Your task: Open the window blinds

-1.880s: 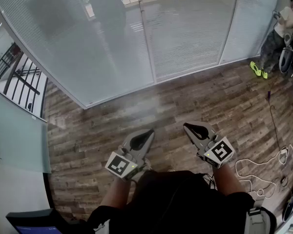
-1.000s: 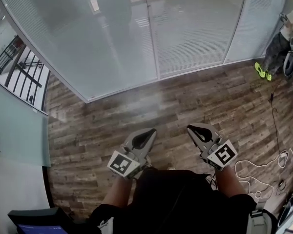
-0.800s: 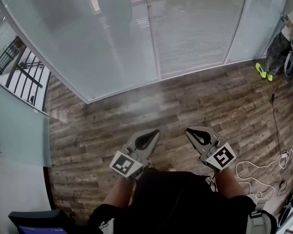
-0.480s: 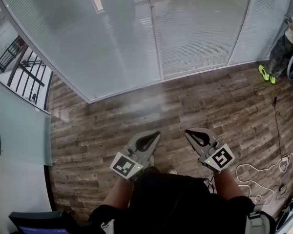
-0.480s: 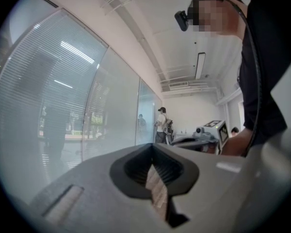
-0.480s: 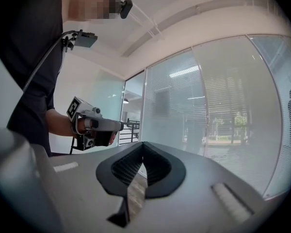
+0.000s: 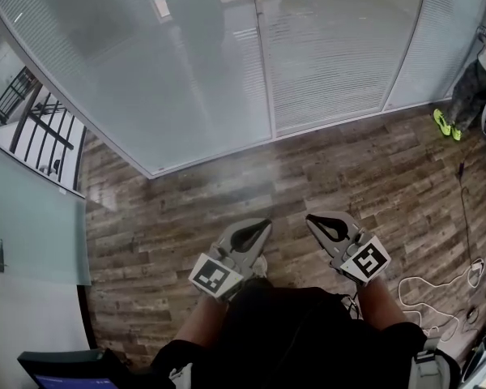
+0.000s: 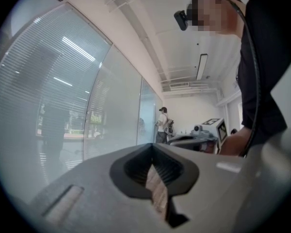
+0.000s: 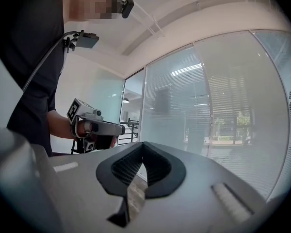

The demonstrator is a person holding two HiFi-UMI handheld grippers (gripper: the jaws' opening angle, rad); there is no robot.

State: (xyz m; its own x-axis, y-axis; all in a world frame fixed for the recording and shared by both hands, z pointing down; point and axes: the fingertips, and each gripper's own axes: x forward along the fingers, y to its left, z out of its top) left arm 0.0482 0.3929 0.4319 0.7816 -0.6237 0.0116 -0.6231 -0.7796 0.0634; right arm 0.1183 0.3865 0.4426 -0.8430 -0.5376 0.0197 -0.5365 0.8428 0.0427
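Wood-plank floor (image 7: 332, 177) is running up to a curved wall of glass panels. The window blinds (image 7: 332, 47) are hanging lowered down the full height of those panels, slats horizontal and close-set. The blinds are sitting ahead of both grippers and well apart from them; nothing is touching them.

Left gripper (image 7: 264, 224) is pointing level toward the glass, held out in front of the person's dark-clothed body. Its own view is showing the jaws closed, tips meeting, with only floor visible through the loop-shaped opening behind the tips. It is holding nothing. Left marker cube (image 7: 213, 275) is riding at its rear, near the wrist.

Right gripper (image 7: 311, 218) is pointing the same way, just beside the left one, the two noses angling slightly toward each other. Its jaws are likewise pressing together at the tips and gripping nothing. Right marker cube (image 7: 366, 260) is facing up toward the head camera.

Off to the right, near the end of the blinds, another person (image 7: 474, 83) is standing by the glass, wearing bright yellow-green shoes (image 7: 442, 120). White cable (image 7: 437, 286) is lying in loops on the floor at lower right. At far left, a dark railing (image 7: 40, 120) is showing through a clear stretch of glass.
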